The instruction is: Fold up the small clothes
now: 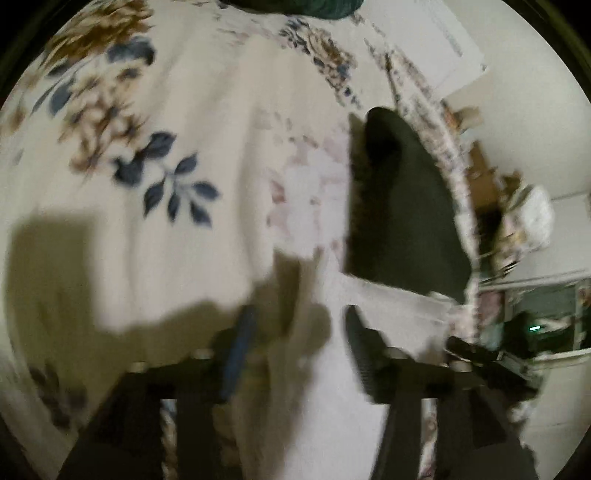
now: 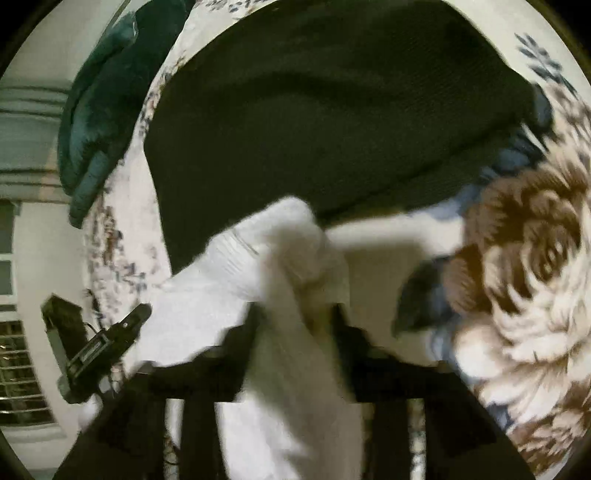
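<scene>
A white garment lies between the fingers of my left gripper, whose jaws stand apart around the cloth. In the right wrist view the same white garment is bunched between the fingers of my right gripper, which is shut on it. A black folded garment lies just beyond, on the floral bedspread; it also shows in the left wrist view near the bed's right edge. The left gripper's body shows at the lower left of the right wrist view. Both views are blurred.
A dark green cloth lies at the bed's far edge, also at the top of the left wrist view. The floral bedspread spreads to the left. Beyond the bed edge are white walls and cluttered furniture.
</scene>
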{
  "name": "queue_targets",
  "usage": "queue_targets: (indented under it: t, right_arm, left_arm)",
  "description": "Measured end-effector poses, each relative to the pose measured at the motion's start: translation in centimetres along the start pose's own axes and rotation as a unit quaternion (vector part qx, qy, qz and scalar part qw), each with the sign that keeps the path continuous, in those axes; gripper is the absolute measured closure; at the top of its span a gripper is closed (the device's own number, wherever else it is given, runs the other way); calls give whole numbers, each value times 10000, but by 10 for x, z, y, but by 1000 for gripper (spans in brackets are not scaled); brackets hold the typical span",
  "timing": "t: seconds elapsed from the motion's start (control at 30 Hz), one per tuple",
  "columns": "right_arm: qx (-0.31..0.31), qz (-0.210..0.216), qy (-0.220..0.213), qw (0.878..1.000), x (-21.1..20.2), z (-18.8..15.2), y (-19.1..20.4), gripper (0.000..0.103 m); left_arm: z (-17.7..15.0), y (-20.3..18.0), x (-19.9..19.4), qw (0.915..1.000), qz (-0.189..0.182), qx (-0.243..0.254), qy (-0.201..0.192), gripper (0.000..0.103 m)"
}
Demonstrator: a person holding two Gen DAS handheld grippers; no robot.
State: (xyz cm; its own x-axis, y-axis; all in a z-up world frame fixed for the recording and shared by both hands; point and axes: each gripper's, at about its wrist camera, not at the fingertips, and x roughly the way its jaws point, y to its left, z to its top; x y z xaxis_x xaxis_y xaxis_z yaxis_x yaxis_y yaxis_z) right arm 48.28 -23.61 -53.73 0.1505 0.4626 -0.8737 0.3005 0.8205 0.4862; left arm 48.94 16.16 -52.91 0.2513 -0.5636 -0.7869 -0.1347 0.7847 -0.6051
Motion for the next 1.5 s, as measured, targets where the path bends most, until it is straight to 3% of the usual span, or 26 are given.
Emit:
queue_targets:
  t: [0.13,0.23,0.37,0.43,0.53,0.7,0.73,0.77,0.8,0.87,0.9,0.93,1.0,1.13,1.3,1.5]
  right_arm:
    - [236,670,309,9970,-12,-23,-21,16]
    - [351,1093,724,9908,-4,-52,-42,5]
    - [601,1466,1263,9793,28,-83,-63,5]
    - [727,1729,1480,9710,47,-94,-69,4]
    - [689,1984,1616,9642,69,-103,-64,3]
    - [550,2086,1767,9603,94,-103,-42,3]
    - [520,2036,1790,9611,95,-103,-41,3]
    - [511,1995,1797,9619,98,-104,-37,3]
    - [505,1984,1782,9625,97,-103,-38,6]
    - [463,1918,1683,9658,96,-105,-35,26]
    - [453,1830,1624,9685,93,-105,-36,47]
    - [503,1809,1556,9698,92,-106,-37,55]
    - [563,1824,1325,9726,82,-110,-35,62]
    - [451,1661,1006,9799,57,-117,-22,66]
    - [242,1767,639,9819,-6,-116,-2,67]
    - [-124,1878,61,9821,-105,-66,34,67]
  left_arm:
    - [-39,8,-20,9991,-384,-160,61,42]
    - [-68,20,-15,9976,-547,-270,322,41]
    - [-90,34,3,9951,-667,-466,562,40]
    - [-93,41,14,9934,-794,-562,604,32]
    - [-91,49,27,9889,-1104,-753,651,23]
    - [-85,47,34,9858,-1365,-787,583,23]
    - [-84,43,32,9866,-1359,-724,540,28]
    - [-83,38,28,9877,-1347,-638,466,50]
    - [-83,35,25,9882,-1361,-571,411,59]
    - [-83,25,16,9915,-1201,-420,256,70]
    - [-82,20,12,9927,-1138,-353,199,71]
    - [-81,13,9,9940,-1052,-276,148,72]
    - [-81,0,4,9954,-944,-155,95,73]
    - [-79,-30,-18,9967,-810,90,2,73]
    - [-66,-67,-47,9956,-878,296,-163,73]
    - [-13,-140,-70,9898,-1132,663,-553,73]
